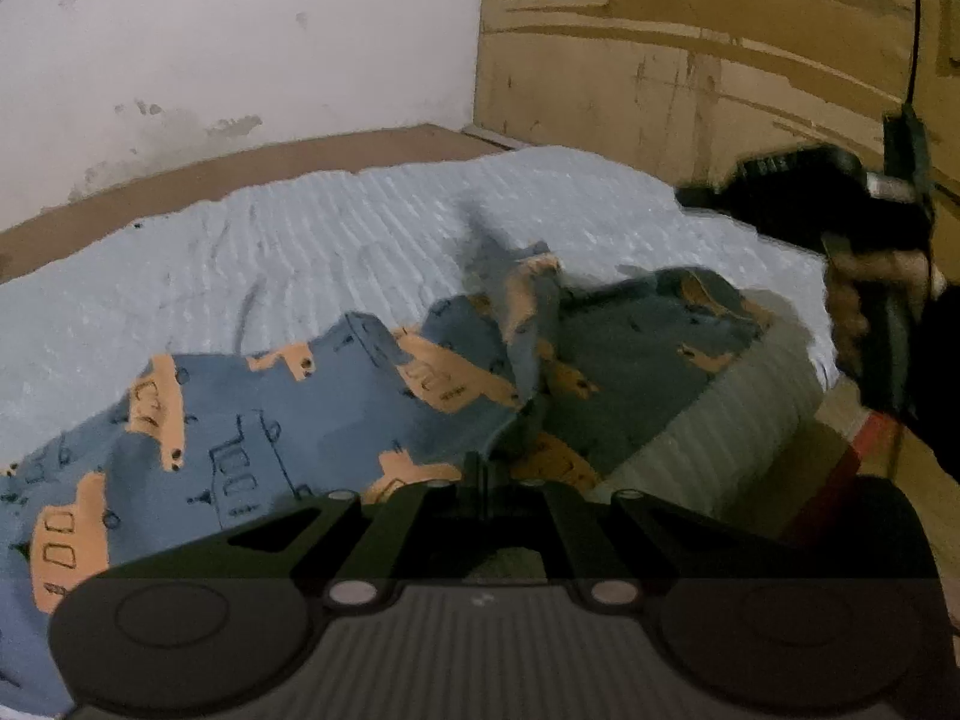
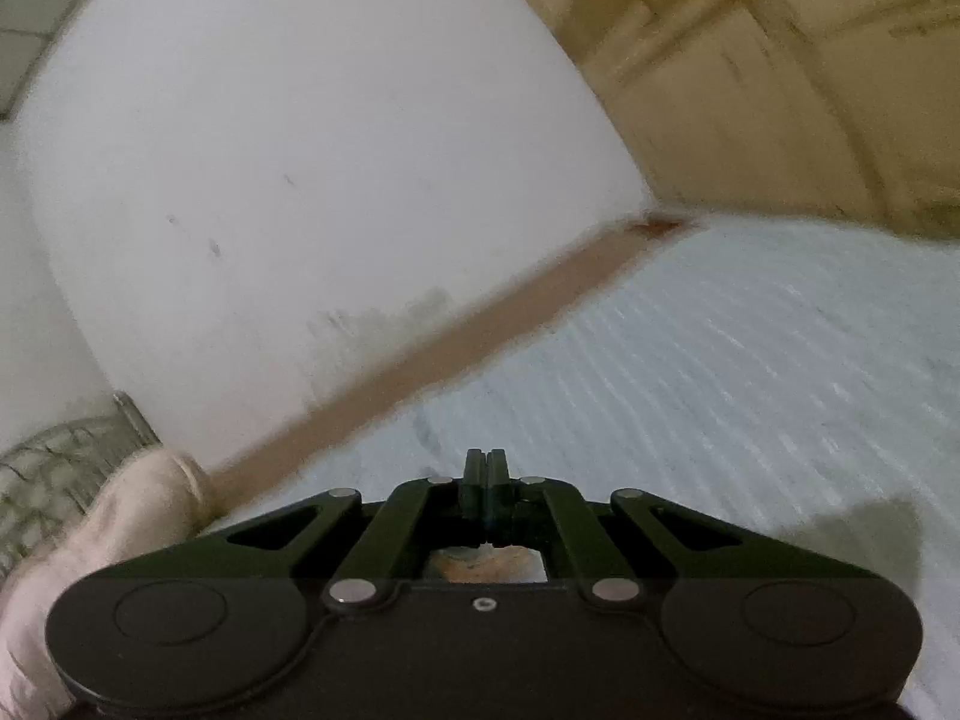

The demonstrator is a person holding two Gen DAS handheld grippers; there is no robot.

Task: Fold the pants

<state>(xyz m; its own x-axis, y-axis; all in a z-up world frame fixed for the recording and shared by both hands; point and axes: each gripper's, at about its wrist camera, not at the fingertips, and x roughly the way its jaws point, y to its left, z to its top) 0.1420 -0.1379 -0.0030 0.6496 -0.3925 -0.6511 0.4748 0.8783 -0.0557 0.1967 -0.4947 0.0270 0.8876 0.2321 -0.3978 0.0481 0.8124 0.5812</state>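
**Pants rumpled on blue cover, both tongs clenched**

White wall (image 1: 240,42) fills upper left of left wrist view; cardboard-brown panel (image 1: 690,48) takes upper right. Below them a pale blue ribbed cover (image 1: 360,228) spreads across mid frame, w/ a brown strip (image 1: 240,174) along the wall base.

Pants (image 1: 270,420), blue w/ orange vehicle print, lie on the cover in lower half of frame. Long axis runs lower left to mid right; fabric bunches into a raised fold near centre, darker part past it at right.

Left tongs (image 1: 480,468), bottom centre, clenched; tips sit at the pants' edge, but can't tell if cloth is caught.

Right tongs (image 2: 486,462) clenched on nothing, over bare cover in right wrist view. Same tool seen blurred at right edge of left view, a hand (image 1: 864,294) gripping it.
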